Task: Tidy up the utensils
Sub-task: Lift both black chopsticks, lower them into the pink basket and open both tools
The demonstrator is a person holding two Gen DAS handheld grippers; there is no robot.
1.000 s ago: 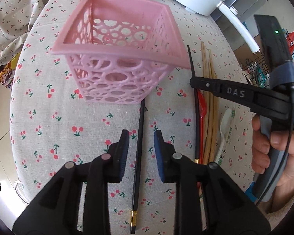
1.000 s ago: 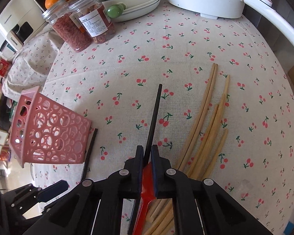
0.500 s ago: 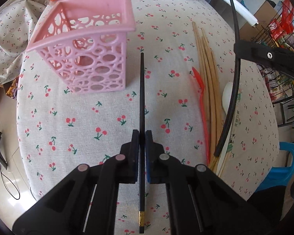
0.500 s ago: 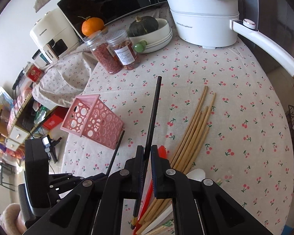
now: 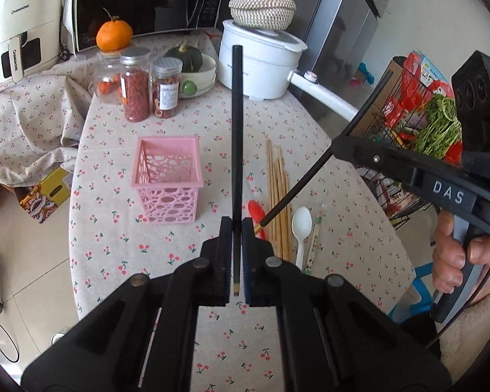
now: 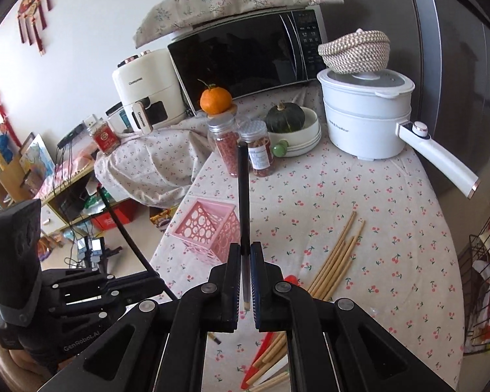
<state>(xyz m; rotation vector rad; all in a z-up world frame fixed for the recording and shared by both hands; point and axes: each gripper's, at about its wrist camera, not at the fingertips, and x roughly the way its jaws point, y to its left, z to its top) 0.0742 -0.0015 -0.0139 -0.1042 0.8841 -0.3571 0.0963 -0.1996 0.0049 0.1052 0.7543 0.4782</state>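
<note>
Black chopsticks (image 5: 236,130) (image 6: 243,196) pinched singly in left gripper (image 5: 234,254) and right gripper (image 6: 244,277), raised, presumably for pink basket (image 5: 166,176).

Two black chopsticks (image 5: 236,130) up, one pink basket (image 5: 166,179), a bundle of about six wooden chopsticks (image 5: 279,196), one white spoon (image 5: 301,225), one red spoon (image 5: 256,210), two spice jars (image 5: 135,85).

Two raised wrist views, angled downward, sharing pink basket (image 5: 166,179) (image 6: 209,228) and tablecloth (image 5: 107,254) (image 6: 392,228).
</note>
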